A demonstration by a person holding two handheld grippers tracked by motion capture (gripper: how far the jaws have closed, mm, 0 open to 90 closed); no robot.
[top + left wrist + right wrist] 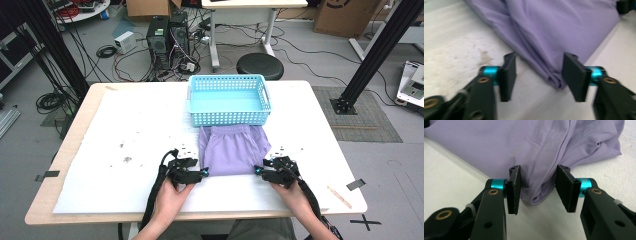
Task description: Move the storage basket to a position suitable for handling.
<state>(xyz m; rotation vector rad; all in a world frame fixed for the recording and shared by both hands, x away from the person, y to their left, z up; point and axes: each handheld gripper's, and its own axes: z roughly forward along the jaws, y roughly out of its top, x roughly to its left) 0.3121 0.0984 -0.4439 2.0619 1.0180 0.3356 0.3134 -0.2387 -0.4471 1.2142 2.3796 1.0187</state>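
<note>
While the purple shorts point(233, 149) lie mid-frame on the counter point(125, 130) below the basket point(229, 100), left tongs point(539, 75) and right tongs point(538, 191) each straddle a near corner, open, unpinched.

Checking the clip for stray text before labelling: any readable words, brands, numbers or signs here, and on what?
No text can be read.
Cardboard box, top right of the high view: a dark round mark, too small to read.
Black tape cross on the floor: a marker, no lettering.
Purple garment, blue basket, left gripper, right gripper: no print or label visible.
</note>
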